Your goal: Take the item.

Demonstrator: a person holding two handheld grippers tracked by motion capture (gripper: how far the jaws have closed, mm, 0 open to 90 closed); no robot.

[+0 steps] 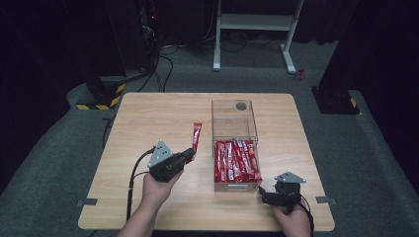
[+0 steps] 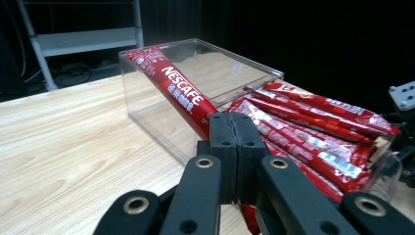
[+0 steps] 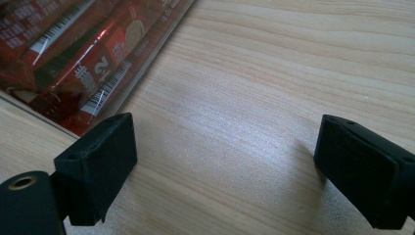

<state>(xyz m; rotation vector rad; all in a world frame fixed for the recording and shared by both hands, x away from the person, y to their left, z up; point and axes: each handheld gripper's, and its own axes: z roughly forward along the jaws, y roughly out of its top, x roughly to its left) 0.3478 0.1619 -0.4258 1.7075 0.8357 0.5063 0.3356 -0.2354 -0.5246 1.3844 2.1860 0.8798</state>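
The left hand-held gripper (image 1: 189,154) is clamped on one end of a long red Nescafé coffee stick (image 2: 177,94) just left of the clear plastic box (image 1: 234,129) (half full of such sticks) on the pale wooden desk (image 1: 148,118), while the right hand-held gripper (image 3: 222,161) rests wide apart, holding nothing.

Left gripper (image 1: 189,154) pinching red sachet (image 1: 196,137) — clear box (image 1: 235,129) of sachets beside, wooden table (image 1: 148,118)
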